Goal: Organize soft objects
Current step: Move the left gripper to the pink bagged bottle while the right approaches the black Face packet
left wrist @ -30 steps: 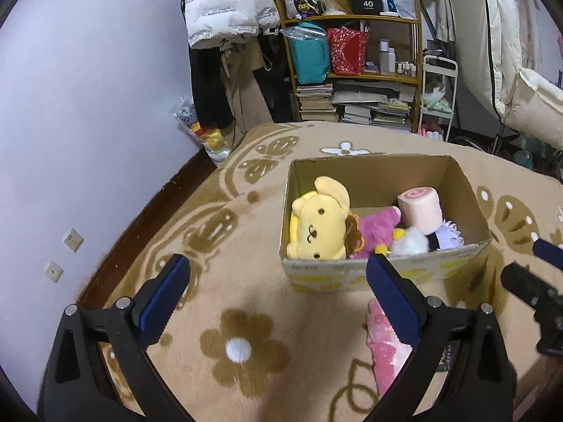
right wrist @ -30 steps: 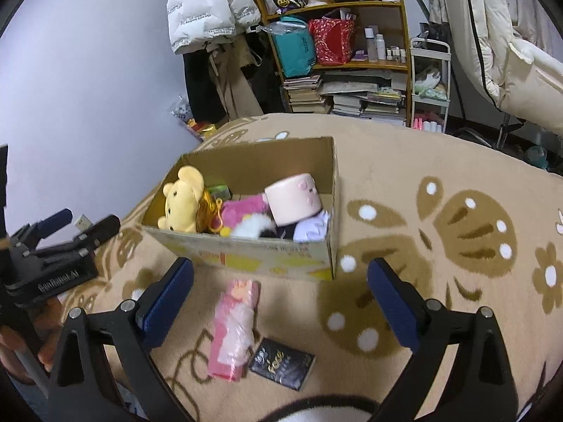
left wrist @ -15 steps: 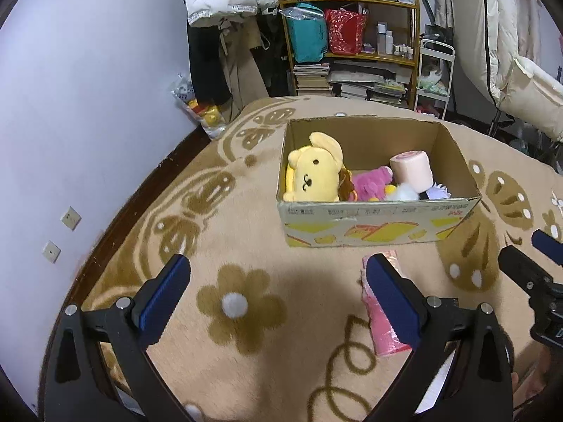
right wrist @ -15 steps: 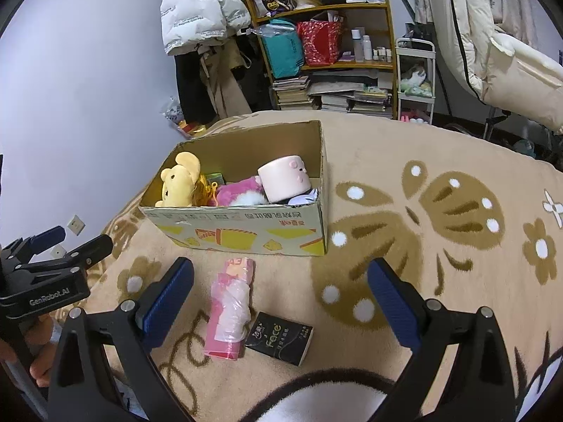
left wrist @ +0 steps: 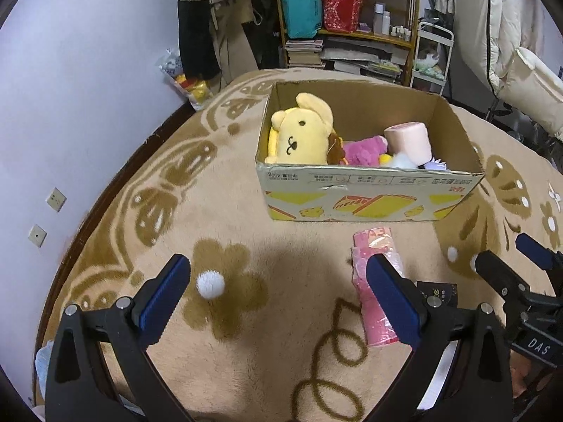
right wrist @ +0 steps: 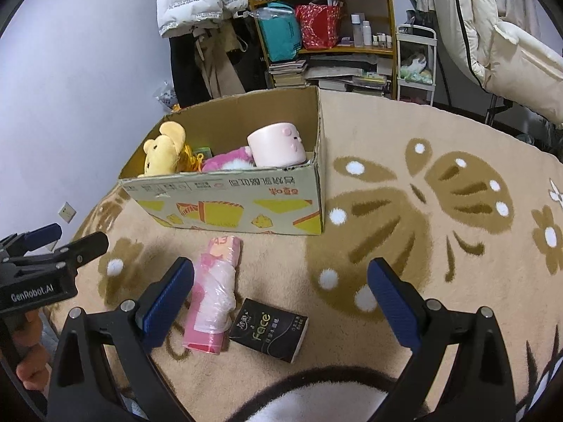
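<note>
Both tools — the left tool (left wrist: 278, 286) and the right tool (right wrist: 280, 286) — are hanging released while the pink roll (right wrist: 214, 293) is lying on the carpet (right wrist: 404, 246) before the cardboard box (right wrist: 232, 207), touching the black tissue pack (right wrist: 269, 330) — a careless pinch risks slipping on its plastic wrap.

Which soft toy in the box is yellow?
The floppy-eared dog plush at the left end of the cardboard box. The plush beside it is magenta, the roll-shaped one pale pink.

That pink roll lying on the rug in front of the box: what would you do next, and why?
Probably lower the open right gripper onto the pink roll. It lies outside the cardboard box, close to that gripper's left finger, and both grippers hold nothing.
</note>
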{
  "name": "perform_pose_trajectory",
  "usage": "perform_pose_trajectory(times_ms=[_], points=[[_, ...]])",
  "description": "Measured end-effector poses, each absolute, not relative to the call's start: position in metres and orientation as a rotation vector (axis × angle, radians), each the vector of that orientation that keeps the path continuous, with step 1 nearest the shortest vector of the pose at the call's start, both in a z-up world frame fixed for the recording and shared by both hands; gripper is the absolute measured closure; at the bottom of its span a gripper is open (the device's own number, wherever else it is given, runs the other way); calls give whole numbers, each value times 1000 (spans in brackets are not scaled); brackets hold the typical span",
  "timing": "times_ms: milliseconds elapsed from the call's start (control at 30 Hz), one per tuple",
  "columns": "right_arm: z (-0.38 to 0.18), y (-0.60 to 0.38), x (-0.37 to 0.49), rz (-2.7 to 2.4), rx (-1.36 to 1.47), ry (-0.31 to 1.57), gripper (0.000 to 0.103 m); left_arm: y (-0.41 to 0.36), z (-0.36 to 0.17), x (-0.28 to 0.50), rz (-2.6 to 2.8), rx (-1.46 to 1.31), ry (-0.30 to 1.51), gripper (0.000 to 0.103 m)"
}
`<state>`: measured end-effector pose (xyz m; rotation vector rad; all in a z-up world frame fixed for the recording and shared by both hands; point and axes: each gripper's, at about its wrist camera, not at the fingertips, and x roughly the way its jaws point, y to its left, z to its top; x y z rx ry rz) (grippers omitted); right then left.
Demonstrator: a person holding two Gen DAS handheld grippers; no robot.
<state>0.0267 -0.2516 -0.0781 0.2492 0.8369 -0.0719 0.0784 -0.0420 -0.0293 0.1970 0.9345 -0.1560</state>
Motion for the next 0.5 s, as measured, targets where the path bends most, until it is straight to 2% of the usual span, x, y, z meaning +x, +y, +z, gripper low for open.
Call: perform_pose_trajectory(times_ms=[500], points=[[-104,-251,38,-68,234,929,0,-48,-58,96,-175,235,1017,4]])
